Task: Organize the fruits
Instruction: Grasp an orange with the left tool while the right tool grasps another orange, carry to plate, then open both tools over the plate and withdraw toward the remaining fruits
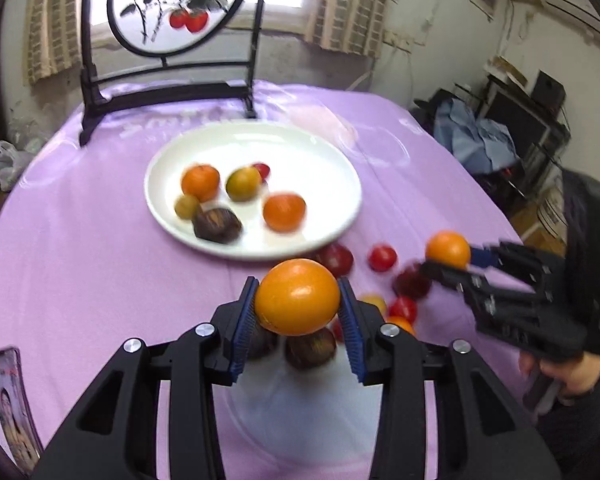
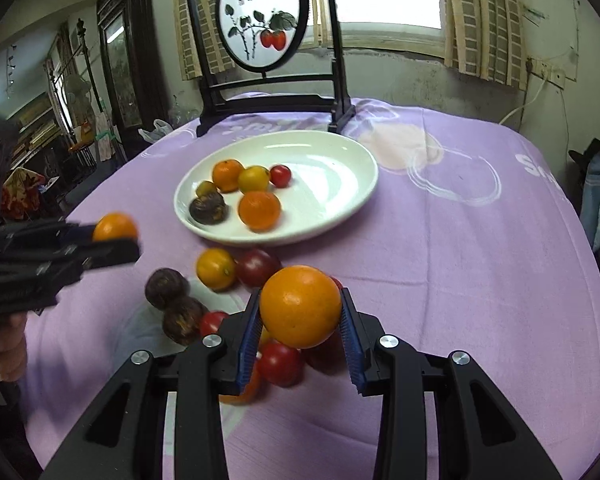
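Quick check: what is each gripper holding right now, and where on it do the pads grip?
Each holds one orange by its opposite sides. Left gripper clamps its orange; right gripper clamps its orange. Both are clear of the cloth.

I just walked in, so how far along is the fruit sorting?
Partly done. Six fruits already sit on the white plate. In hand: the left gripper holds one orange and the right gripper holds another orange, both lifted. Left: a loose pile of fruit on the purple cloth.
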Available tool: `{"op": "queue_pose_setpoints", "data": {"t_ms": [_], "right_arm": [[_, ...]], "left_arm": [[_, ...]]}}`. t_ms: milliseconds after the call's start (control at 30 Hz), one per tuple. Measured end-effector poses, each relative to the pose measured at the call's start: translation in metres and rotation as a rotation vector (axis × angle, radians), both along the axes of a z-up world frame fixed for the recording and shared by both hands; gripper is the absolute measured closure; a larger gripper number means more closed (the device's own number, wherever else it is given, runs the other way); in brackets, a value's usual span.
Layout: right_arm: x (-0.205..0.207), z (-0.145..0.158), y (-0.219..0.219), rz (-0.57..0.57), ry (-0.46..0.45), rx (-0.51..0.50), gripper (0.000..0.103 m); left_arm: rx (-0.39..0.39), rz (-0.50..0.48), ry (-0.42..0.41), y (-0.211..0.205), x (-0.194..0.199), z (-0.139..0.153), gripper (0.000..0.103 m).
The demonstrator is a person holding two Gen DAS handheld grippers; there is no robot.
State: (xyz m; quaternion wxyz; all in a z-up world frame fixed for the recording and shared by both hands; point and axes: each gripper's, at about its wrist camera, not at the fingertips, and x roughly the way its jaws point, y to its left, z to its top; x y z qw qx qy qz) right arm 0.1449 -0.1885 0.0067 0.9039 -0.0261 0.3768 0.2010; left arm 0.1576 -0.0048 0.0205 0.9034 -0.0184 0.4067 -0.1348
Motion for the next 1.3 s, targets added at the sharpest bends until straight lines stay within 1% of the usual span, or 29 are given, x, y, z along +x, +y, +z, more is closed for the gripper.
{"op": "queue_pose_setpoints", "data": {"t_ms": [67, 167, 267, 367, 433, 500, 633, 733, 767, 800, 833, 867, 933, 967, 1000, 1067, 1133, 1167, 1300], "right_arm": [[0.006, 0.009, 0.009, 0.009, -0.005, 0.000, 0.066], [0.020, 0.023, 0.025, 0.028, -0.024, -0.005, 0.066], [0.045, 0.024, 0.040, 0.016, -0.021, -0.006, 0.066], [0.070, 0.014, 0.049, -0.024, -0.004, -0.022, 0.066], [0.086, 0.005, 0.052, -0.051, 0.027, -0.020, 0.066], [0.099, -0.004, 0.053, -0.079, 0.062, -0.019, 0.066], [0.114, -0.021, 0.058, -0.110, 0.106, -0.034, 0.065], [0.117, -0.027, 0.061, -0.120, 0.107, -0.030, 0.065], [0.118, -0.028, 0.060, -0.126, 0.103, -0.029, 0.065], [0.119, -0.027, 0.060, -0.130, 0.102, -0.029, 0.060], [0.120, -0.026, 0.059, -0.135, 0.103, -0.025, 0.056], [0.120, -0.026, 0.057, -0.137, 0.106, -0.019, 0.050], [0.119, -0.027, 0.054, -0.143, 0.115, -0.014, 0.050], [0.119, -0.026, 0.053, -0.140, 0.114, -0.009, 0.050], [0.119, -0.026, 0.052, -0.140, 0.114, -0.005, 0.050], [0.117, -0.024, 0.049, -0.140, 0.113, 0.010, 0.047], [0.114, -0.021, 0.049, -0.133, 0.107, 0.010, 0.044], [0.113, -0.020, 0.049, -0.131, 0.101, 0.007, 0.043], [0.108, -0.017, 0.050, -0.121, 0.095, 0.003, 0.043]], "left_arm": [[0.020, 0.066, 0.008, 0.002, 0.021, 0.002, 0.064], [-0.035, 0.113, 0.050, 0.008, 0.049, 0.002, 0.064], [-0.037, 0.163, 0.070, 0.013, 0.076, -0.005, 0.064], [-0.053, 0.205, 0.094, 0.023, 0.093, -0.019, 0.064], [-0.059, 0.231, 0.124, 0.030, 0.101, -0.032, 0.064], [-0.056, 0.244, 0.136, 0.035, 0.108, -0.040, 0.064], [-0.062, 0.255, 0.121, 0.040, 0.116, -0.046, 0.064], [-0.085, 0.284, 0.096, 0.040, 0.121, -0.049, 0.064], [-0.078, 0.297, 0.083, 0.037, 0.122, -0.049, 0.064], [-0.073, 0.298, 0.076, 0.034, 0.122, -0.048, 0.064], [-0.073, 0.296, 0.065, 0.030, 0.122, -0.048, 0.060], [-0.085, 0.282, 0.050, 0.026, 0.122, -0.048, 0.054], [-0.070, 0.297, 0.041, 0.022, 0.120, -0.048, 0.050], [-0.066, 0.303, 0.042, 0.022, 0.120, -0.049, 0.045], [-0.067, 0.314, 0.043, 0.024, 0.119, -0.049, 0.037], [-0.073, 0.339, 0.031, 0.030, 0.117, -0.048, 0.027], [-0.083, 0.342, 0.012, 0.034, 0.113, -0.044, 0.020], [-0.077, 0.350, 0.010, 0.035, 0.111, -0.043, 0.014], [-0.082, 0.353, 0.010, 0.039, 0.105, -0.042, 0.012]]}}
